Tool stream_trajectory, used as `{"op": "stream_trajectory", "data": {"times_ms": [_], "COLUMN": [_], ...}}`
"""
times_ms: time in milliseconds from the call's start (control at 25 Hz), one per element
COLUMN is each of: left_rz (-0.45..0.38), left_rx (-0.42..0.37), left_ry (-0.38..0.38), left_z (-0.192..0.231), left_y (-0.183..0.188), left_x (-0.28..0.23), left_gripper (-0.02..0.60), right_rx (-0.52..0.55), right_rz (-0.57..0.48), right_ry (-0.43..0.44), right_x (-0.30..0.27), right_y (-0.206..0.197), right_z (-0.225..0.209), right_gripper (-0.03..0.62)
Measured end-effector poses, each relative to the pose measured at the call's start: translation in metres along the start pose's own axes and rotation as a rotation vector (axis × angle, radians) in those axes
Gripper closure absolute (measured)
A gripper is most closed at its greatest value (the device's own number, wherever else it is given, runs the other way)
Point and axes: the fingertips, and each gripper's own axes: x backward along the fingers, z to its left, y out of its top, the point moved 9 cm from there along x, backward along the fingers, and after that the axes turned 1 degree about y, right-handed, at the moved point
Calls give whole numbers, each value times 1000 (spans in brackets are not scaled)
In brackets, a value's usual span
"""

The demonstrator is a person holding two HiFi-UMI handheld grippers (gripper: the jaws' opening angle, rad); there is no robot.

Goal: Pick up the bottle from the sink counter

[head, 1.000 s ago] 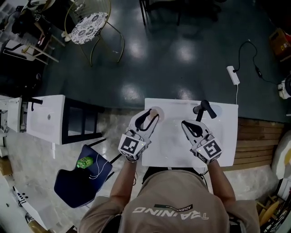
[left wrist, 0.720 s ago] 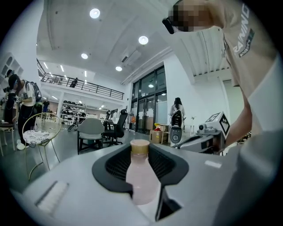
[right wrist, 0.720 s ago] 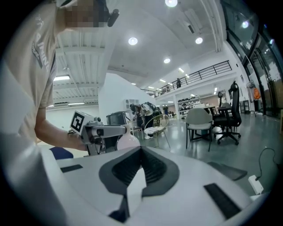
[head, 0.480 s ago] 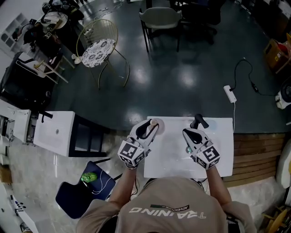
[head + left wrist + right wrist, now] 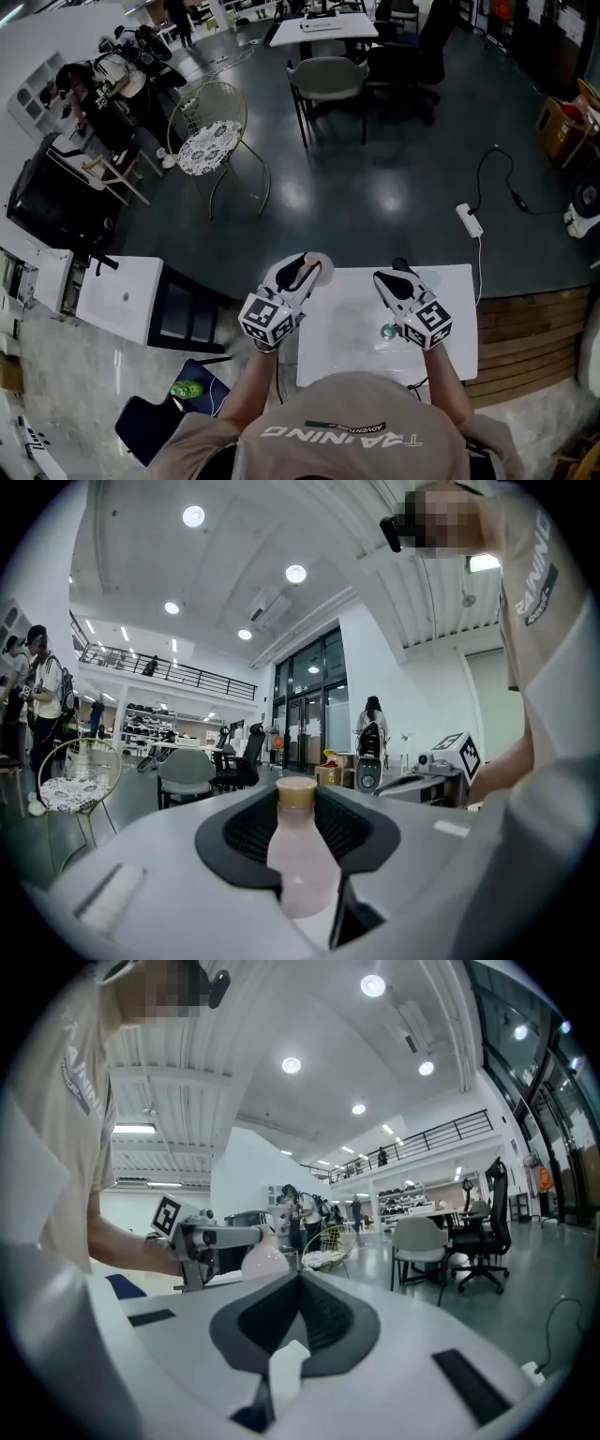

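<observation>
A pale pink bottle [image 5: 300, 860] with a tan cap stands upright between the jaws of my left gripper [image 5: 298, 850], which is shut on it. In the head view the left gripper [image 5: 302, 271] holds the bottle [image 5: 320, 264] over the far left corner of the white sink counter [image 5: 347, 323]. My right gripper [image 5: 397, 275] hovers over the counter's far right part, jaws shut with nothing between them. The right gripper view shows those shut jaws [image 5: 300, 1283], with the left gripper [image 5: 202, 1234] and the bottle [image 5: 265, 1262] off to the left.
The drain [image 5: 387, 330] shows in the basin beside the right gripper. Dark floor lies beyond the counter, with a gold wire chair [image 5: 212, 141], a grey chair [image 5: 328, 80] and a power strip [image 5: 468, 219]. A white cabinet [image 5: 122, 300] stands at the left; a blue seat holds a green bottle [image 5: 186, 389].
The head view has tilted up, showing more of the room and pushing the counter lower in the picture. Both grippers keep their pose, and the left stays shut on the bottle.
</observation>
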Motion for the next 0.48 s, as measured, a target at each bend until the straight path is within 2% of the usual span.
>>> {"op": "stream_trajectory", "data": {"times_ms": [200, 480], "left_rz": [-10, -5], "left_rx": [23, 31], "left_ry": [5, 10], "left_z": [-1, -9], "left_y": [5, 8], "left_x": [-1, 3], "left_gripper": [454, 454], "right_rx": [18, 2], "right_rz": [-33, -24], "right_ry": [21, 33], "right_x": [1, 3], "right_y": [16, 20], "right_z": [-3, -5], "right_gripper": [586, 586]}}
